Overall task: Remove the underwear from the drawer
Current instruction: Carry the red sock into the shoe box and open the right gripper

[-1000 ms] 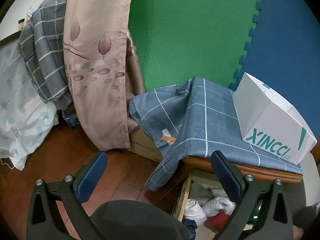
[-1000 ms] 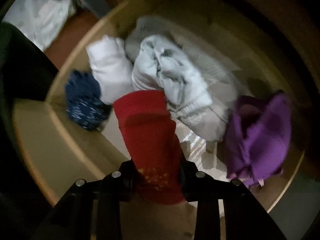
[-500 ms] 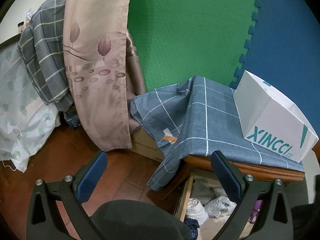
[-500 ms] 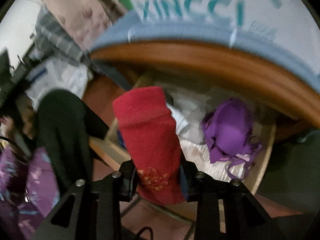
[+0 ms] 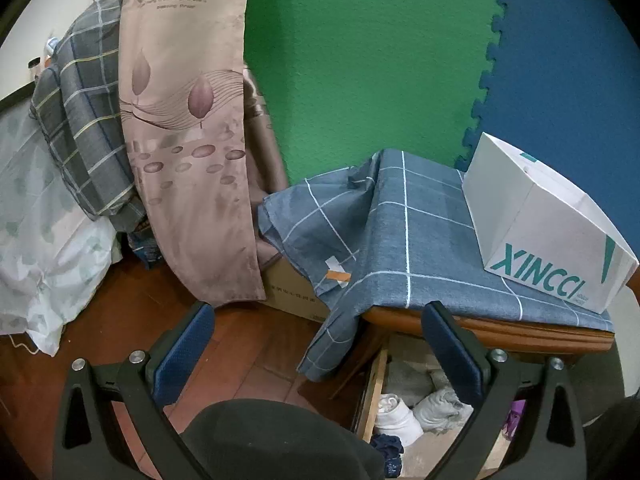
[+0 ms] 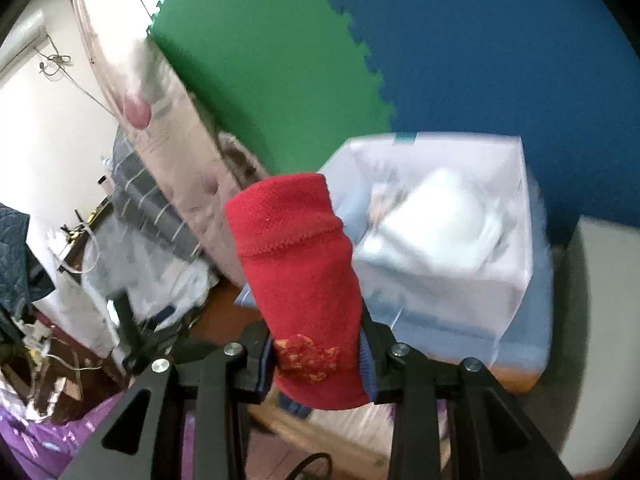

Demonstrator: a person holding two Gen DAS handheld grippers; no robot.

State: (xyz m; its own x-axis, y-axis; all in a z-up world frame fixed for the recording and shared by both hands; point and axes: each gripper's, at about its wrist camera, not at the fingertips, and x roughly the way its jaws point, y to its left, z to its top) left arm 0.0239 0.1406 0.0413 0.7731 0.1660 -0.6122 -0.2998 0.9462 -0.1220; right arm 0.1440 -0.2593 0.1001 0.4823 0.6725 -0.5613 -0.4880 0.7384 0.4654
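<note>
"XINCCI" in teal capitals on the side of the white box (image 5: 548,240), ahead and to the right of the left gripper (image 5: 316,340); smaller print beside the last letter, too small to read. Several lines of small print at the top of the beige curtain (image 5: 188,120), ahead to the left, blurred beyond reading. Faint print on the cardboard box (image 5: 294,294) just ahead, illegible.

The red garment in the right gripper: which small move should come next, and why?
Probably carry the red garment forward over the open white box and let go. The right gripper clamps it above the blue-covered table, clear of the drawer.
</note>
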